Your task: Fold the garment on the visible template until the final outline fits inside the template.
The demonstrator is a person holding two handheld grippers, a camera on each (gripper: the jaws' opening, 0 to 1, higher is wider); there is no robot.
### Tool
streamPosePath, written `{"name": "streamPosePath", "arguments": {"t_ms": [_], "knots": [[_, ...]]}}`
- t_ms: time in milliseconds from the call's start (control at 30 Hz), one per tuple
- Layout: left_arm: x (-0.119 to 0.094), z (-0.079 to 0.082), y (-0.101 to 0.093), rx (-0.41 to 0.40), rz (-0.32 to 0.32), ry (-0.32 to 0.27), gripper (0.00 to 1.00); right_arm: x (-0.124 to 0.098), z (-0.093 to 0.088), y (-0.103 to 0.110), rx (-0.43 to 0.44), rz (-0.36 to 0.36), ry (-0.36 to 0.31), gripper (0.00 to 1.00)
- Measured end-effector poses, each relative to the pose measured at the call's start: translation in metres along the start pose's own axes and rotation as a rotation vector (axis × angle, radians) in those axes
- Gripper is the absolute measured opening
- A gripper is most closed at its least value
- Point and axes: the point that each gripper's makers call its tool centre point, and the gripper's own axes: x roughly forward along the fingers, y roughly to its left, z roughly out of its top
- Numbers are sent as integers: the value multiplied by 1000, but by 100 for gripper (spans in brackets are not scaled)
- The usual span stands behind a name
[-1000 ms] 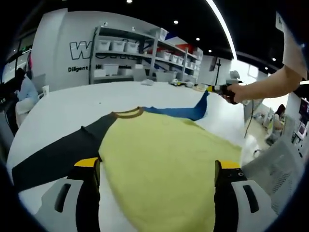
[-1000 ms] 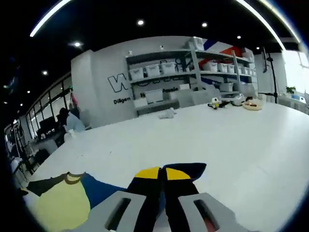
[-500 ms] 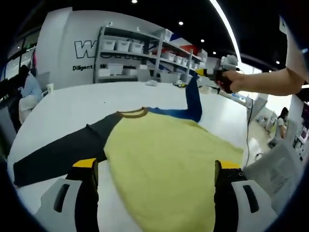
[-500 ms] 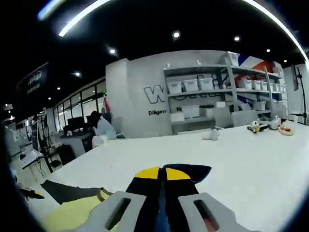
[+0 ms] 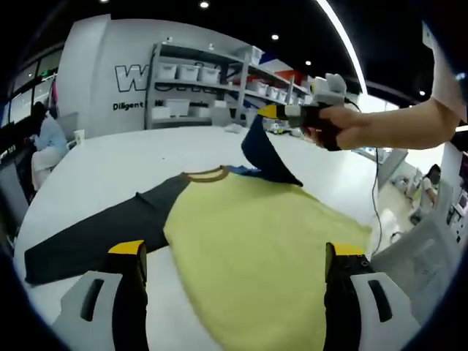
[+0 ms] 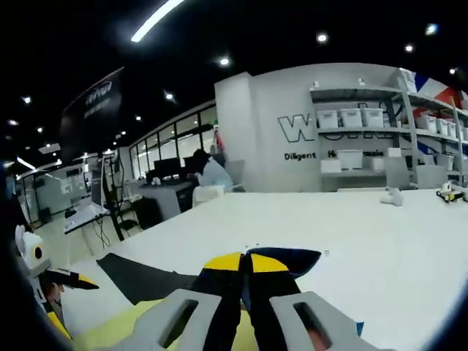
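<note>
Step in hand, as judged: the first sleeve fold. The right hand-held gripper (image 5: 281, 112) is holding the blue sleeve (image 5: 265, 153) pinched at its cuff, jaws closed on the cloth, and is carrying it raised above the far right shoulder of the shirt (image 5: 256, 241); in the right gripper view the same cuff (image 6: 281, 257) is sitting clamped between the closed jaws of that gripper (image 6: 246, 265). The left hand-held gripper (image 5: 234, 252) is hovering at the near edge with jaws wide apart, gripping nothing; the yellow body is lying flat on the white surface (image 5: 110, 164) just beyond and between its jaws. The dark sleeve (image 5: 102, 230) is lying stretched out flat to the left, not yet folded. The collar (image 5: 206, 174) is pointing toward the far side. I cannot make out a template outline on the surface. Next move, by my reading: laying the blue sleeve across the yellow body, then releasing it flat without dragging the shoulder. After that, the dark sleeve is waiting for the left gripper.
</note>
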Motion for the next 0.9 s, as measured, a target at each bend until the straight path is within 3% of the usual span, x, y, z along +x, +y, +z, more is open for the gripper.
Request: {"name": "streamPosePath", "arguments": {"t_ms": [233, 400, 667, 900], "knots": [[-5, -1, 6, -3, 18, 0, 99, 33, -52, 48, -48, 85, 103, 0], [-5, -3, 7, 4, 22, 13, 99, 50, -77, 71, -73, 117, 154, 0], [-5, -8, 7, 0, 28, 28, 99, 58, -116, 105, -177, 206, 248, 0], [-7, -8, 9, -4, 42, 30, 99, 64, -139, 128, -231, 246, 288, 0]]}}
